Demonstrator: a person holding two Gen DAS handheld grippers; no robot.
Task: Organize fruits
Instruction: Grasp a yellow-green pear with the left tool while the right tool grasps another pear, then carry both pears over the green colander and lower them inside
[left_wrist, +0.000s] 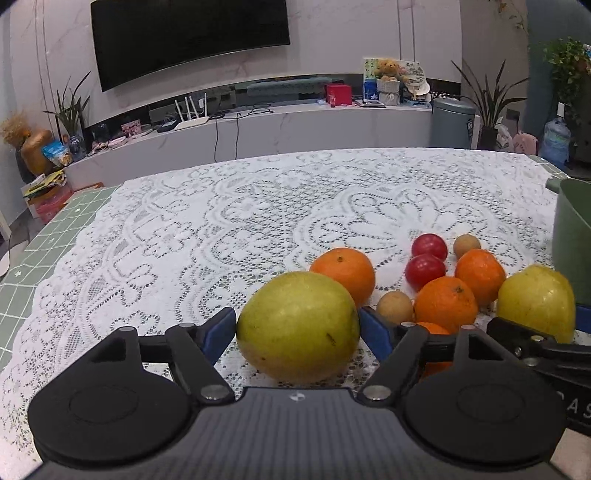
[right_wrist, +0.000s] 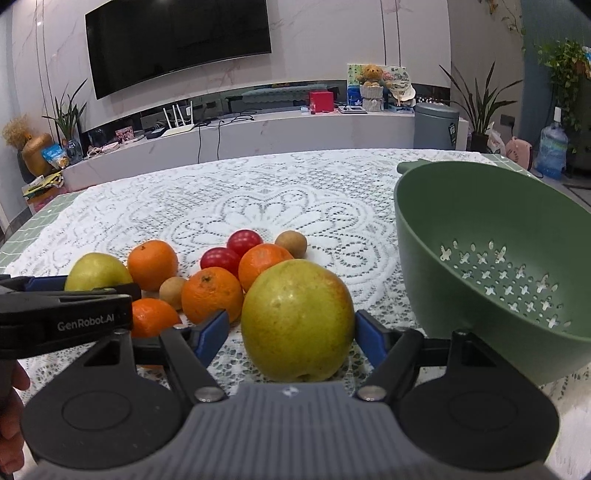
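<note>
Left pear (left_wrist: 298, 326) between left tongs (left_wrist: 297, 326), both pads touching its flanks: gripped, sitting on lace cloth of desk (left_wrist: 184, 229). Right pear (right_wrist: 297, 319) likewise pinched by right tongs (right_wrist: 291, 328), resting on cloth. Judged heavy, firm, smooth skin, slip risk; hold at widest girth, squeeze moderate to avoid bruising. Oranges (right_wrist: 212, 293), red tomatoes (right_wrist: 221, 260), small brown fruits (right_wrist: 291, 243) clustered 11 o'clock of right pear. Green colander (right_wrist: 417, 258) at 2 o'clock, empty. One orange (right_wrist: 153, 321) half hidden behind left tongs; colander far rim cut off.
</note>
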